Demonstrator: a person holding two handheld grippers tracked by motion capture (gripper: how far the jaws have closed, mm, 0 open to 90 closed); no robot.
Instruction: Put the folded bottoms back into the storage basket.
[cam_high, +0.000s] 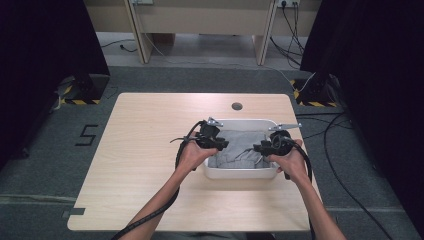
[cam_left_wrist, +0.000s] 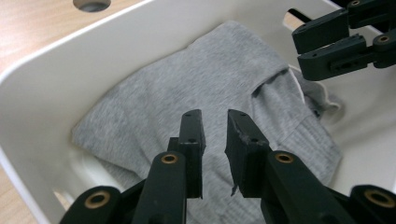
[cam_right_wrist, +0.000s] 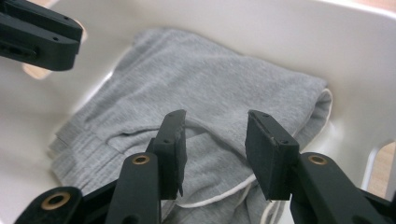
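As it lies folded, the grey garment (cam_high: 239, 148) spans the white tub (cam_high: 240, 173) lengthwise.

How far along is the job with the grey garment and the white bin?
Done: the folded grey garment lies inside the white bin. In hand: the left tool and right tool hover over it, jaws apart, nothing gripped. Left, probably: pulling both tools clear.
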